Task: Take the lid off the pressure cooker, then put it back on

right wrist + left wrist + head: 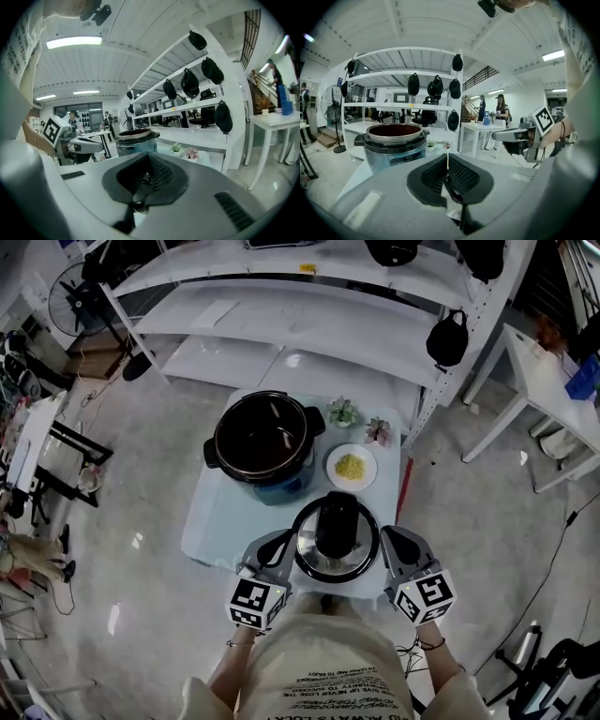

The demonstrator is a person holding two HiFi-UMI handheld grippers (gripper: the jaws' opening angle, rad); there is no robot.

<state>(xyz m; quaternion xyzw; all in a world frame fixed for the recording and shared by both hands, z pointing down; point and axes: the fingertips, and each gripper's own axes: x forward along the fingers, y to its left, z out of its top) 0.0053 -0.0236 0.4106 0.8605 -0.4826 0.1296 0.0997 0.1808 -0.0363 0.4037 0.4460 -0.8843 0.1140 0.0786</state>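
Observation:
The pressure cooker pot (261,442) stands open on the small table (214,526), its dark inside showing. The lid (336,538), steel with a black handle on top, hangs level over the table's near edge between my two grippers. My left gripper (292,546) is shut on the lid's left rim, my right gripper (380,542) on its right rim. In the left gripper view a thin shiny rim edge sits pinched between the pads of my left gripper (447,176), with the pot (395,143) ahead. The right gripper view shows my right gripper (143,180) closed the same way, the pot (136,142) beyond.
A white plate of yellow food (351,467) and two small potted plants (343,412) (378,430) sit right of the pot. White shelving (281,324) rises behind the table. A fan (70,292) stands far left. People stand in the background.

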